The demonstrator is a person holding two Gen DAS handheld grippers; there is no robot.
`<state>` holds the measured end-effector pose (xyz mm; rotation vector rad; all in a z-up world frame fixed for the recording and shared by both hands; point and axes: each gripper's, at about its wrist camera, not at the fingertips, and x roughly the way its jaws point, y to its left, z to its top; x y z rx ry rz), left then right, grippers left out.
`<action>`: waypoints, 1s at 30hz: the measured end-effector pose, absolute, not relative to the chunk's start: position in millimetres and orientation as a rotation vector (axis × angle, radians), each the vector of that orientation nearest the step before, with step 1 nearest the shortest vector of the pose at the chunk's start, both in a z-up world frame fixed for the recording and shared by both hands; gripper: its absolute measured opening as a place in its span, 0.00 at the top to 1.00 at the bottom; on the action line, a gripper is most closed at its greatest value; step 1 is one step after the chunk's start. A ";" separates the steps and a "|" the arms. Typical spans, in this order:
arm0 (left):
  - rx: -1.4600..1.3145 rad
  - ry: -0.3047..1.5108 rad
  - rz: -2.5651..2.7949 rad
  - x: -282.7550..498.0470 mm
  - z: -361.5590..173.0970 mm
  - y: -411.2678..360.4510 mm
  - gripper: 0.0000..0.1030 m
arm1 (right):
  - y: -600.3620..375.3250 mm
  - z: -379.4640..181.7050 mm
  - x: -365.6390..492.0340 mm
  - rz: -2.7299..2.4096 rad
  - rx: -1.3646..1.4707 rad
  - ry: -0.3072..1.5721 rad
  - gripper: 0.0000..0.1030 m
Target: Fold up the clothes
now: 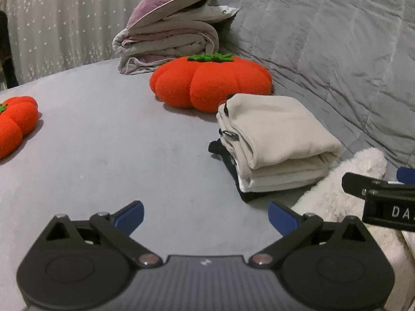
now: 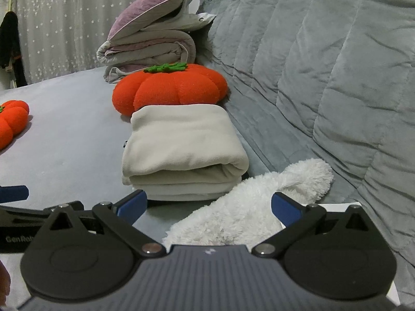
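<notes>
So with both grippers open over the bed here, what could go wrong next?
The white fluffy garment lies right against the folded cream stack; when the right gripper pulls it out, it may drag the stack askew. The garment's plush pile may also slip from a shallow pinch. The left gripper hangs over bare bed, and the right gripper sits close beside it, so reaching across could make them collide.

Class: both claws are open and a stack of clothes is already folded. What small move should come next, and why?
Probably lower the right claw onto the fluffy white garment and grip it. It lies unfolded just below that open claw, beside the folded stack, while the left claw is over bare bed.
</notes>
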<state>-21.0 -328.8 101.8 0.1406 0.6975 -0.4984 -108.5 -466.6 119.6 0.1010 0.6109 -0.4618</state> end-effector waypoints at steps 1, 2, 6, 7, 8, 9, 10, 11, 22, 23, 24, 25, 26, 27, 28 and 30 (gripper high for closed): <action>0.144 0.699 -0.498 -21.8 100.9 -329.7 0.01 | -466.2 118.8 -108.5 -0.463 0.099 0.610 0.00; 0.148 0.699 -0.498 -22.7 100.3 -330.3 0.01 | -466.1 118.2 -108.2 -0.465 0.097 0.611 0.00; 0.161 0.694 -0.499 -25.5 99.1 -332.8 0.01 | -467.0 115.8 -108.8 -0.477 0.099 0.612 0.00; 0.161 0.695 -0.499 -25.6 99.0 -333.1 0.01 | -467.7 115.4 -109.0 -0.475 0.104 0.611 0.00; 0.161 0.696 -0.499 -25.7 98.9 -333.3 0.01 | -467.5 115.3 -109.4 -0.474 0.105 0.610 0.00; 0.160 0.697 -0.499 -25.7 98.8 -333.6 0.01 | -467.1 115.2 -109.8 -0.474 0.104 0.608 0.00; 0.160 0.699 -0.500 -25.7 98.5 -333.9 0.01 | -466.6 115.1 -110.3 -0.473 0.103 0.607 0.00; 0.159 0.701 -0.501 -25.5 98.2 -334.2 0.01 | -466.2 115.0 -110.6 -0.473 0.103 0.606 0.00; 0.182 0.698 -0.506 -28.6 93.7 -339.1 0.01 | -466.9 111.6 -109.2 -0.464 0.098 0.613 0.00; 0.185 0.698 -0.506 -28.8 93.4 -339.7 0.01 | -466.9 111.4 -109.2 -0.464 0.098 0.613 0.00; 0.186 0.698 -0.507 -28.9 93.2 -340.2 0.01 | -466.9 111.1 -109.1 -0.463 0.097 0.614 0.00; 0.186 0.699 -0.509 -28.9 93.1 -340.7 0.01 | -466.7 110.8 -109.1 -0.464 0.095 0.614 0.00; 0.187 0.699 -0.509 -29.1 92.9 -341.2 0.01 | -466.5 110.5 -109.1 -0.464 0.093 0.614 0.00; 0.187 0.701 -0.509 -29.1 92.5 -341.7 0.01 | -466.6 110.4 -109.1 -0.465 0.092 0.615 0.00; 0.188 0.702 -0.509 -29.0 92.2 -342.3 0.01 | -466.9 110.3 -109.1 -0.466 0.092 0.615 0.00; 0.191 0.701 -0.512 -30.0 91.9 -343.8 0.01 | -467.6 109.7 -108.9 -0.467 0.093 0.615 0.00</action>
